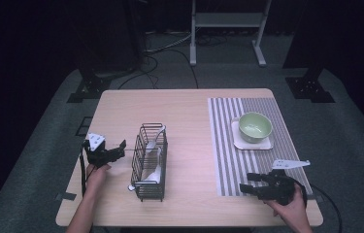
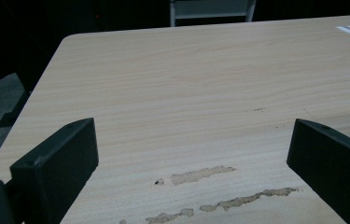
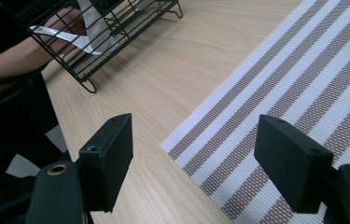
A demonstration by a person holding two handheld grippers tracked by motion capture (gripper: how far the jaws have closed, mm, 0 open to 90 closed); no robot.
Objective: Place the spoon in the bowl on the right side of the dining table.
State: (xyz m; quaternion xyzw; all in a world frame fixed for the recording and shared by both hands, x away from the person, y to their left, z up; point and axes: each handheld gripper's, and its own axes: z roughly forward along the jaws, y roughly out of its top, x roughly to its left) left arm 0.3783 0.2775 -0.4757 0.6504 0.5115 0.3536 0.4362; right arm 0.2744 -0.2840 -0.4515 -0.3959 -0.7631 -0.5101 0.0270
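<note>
green bowl [image 1: 255, 127], striped placemat [image 1: 228, 145], black basket [image 1: 149, 162]

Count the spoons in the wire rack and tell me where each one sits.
2, as far as I can tell. One white spoon stands at the far end of the wire rack; another white spoon lies toward the near end. The wires could hide more.

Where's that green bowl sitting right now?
In the high view, the green bowl sits on a small white tray atop the striped placemat, on the table's right side, beyond the right gripper.
</note>
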